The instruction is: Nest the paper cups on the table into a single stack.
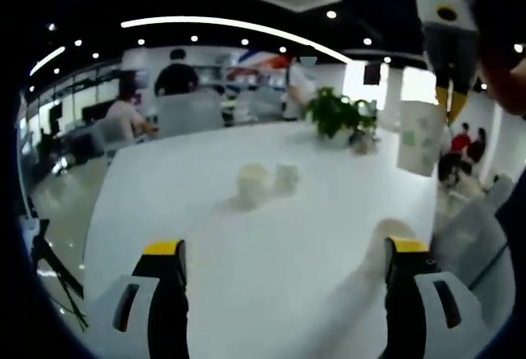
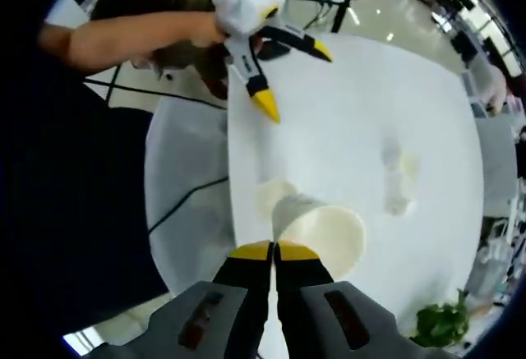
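Observation:
Two white paper cups, one (image 1: 253, 183) beside the other (image 1: 287, 177), stand close together in the middle of the white table (image 1: 181, 203). My left gripper (image 1: 285, 249) is open above the near part of the table, well short of them. My right gripper (image 1: 450, 100) hangs at the upper right, shut on the rim of a third paper cup (image 1: 421, 137) held in the air. In the right gripper view that cup (image 2: 325, 234) points mouth-forward from the shut gripper (image 2: 274, 250). There the left gripper (image 2: 296, 80) shows open above the table edge, and the two cups (image 2: 400, 182) stand at the right.
A potted green plant (image 1: 333, 112) sits at the far end of the table, also at the lower right of the right gripper view (image 2: 440, 326). Grey chairs (image 1: 468, 240) line the right side. People sit at tables behind. The person's arm (image 2: 123, 34) reaches in from the left.

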The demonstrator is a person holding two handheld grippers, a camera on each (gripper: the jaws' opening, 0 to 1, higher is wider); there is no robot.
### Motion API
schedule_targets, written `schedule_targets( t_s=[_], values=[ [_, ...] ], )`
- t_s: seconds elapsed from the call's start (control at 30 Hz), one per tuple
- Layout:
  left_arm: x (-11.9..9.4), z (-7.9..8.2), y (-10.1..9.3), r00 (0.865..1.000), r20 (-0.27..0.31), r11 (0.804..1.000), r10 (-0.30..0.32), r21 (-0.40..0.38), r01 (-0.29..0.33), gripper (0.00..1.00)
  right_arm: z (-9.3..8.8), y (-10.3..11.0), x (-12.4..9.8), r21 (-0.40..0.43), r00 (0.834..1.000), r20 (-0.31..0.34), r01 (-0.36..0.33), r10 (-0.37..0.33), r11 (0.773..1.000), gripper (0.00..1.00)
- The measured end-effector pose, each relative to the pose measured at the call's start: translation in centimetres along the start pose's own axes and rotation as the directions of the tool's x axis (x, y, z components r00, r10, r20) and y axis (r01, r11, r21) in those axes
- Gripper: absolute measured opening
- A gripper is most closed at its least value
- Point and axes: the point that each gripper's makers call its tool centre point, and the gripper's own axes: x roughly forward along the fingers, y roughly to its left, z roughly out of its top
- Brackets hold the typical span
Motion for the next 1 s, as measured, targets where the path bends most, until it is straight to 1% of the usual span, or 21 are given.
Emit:
schedule_targets(
  t_s=[0.1, 0.17, 0.27, 0.47, 0.57, 0.77, 0.87, 1.0],
  values=[
    [0.1, 0.0, -0.1, 1.000, 0.001, 1.000, -0.002, 0.002, 0.002, 0.98, -0.2, 0.1, 0.6, 0.014, 1.000, 0.003, -0.006, 0.006, 1.000, 0.00],
    [0.1, 0.1, -0.2, 1.000, 0.003, 1.000, -0.002, 0.002, 0.002, 0.98, -0.2, 0.4, 1.2, 0.027, 1.000, 0.013, -0.022, 0.022, 0.999, 0.00],
    [0.1, 0.1, -0.2, 1.000, 0.003, 1.000, -0.002, 0.000, 0.002, 0.98, -0.3, 0.4, 2.1, 0.029, 1.000, 0.010, -0.028, 0.028, 0.999, 0.00],
    [0.1, 0.1, -0.3, 1.000, 0.008, 1.000, -0.002, -0.009, 0.002, 0.98, 0.0, 0.6, 3.5, 0.034, 0.999, 0.019, -0.032, 0.032, 0.999, 0.00],
    [0.1, 0.0, -0.3, 1.000, 0.007, 1.000, -0.001, -0.011, 0.001, 0.98, 0.1, 0.9, 4.1, 0.034, 0.999, 0.015, -0.042, 0.041, 0.999, 0.00],
    [-0.1, 0.1, -0.3, 1.000, 0.013, 1.000, 0.003, -0.018, -0.003, 0.98, -0.3, 0.6, 5.7, 0.032, 1.000, -0.016, -0.023, 0.023, 0.999, 0.00],
    [-0.1, -0.1, -0.3, 1.000, 0.011, 1.000, 0.005, -0.022, -0.005, 0.98, 0.1, 0.9, 6.5, 0.044, 0.999, -0.005, -0.045, 0.045, 0.998, 0.00],
    [-0.2, -0.3, -0.4, 1.000, 0.012, 1.000, 0.007, -0.029, -0.007, 0.98, 0.2, 1.2, 7.5, 0.042, 0.999, -0.012, -0.053, 0.053, 0.998, 0.00]
  ],
)
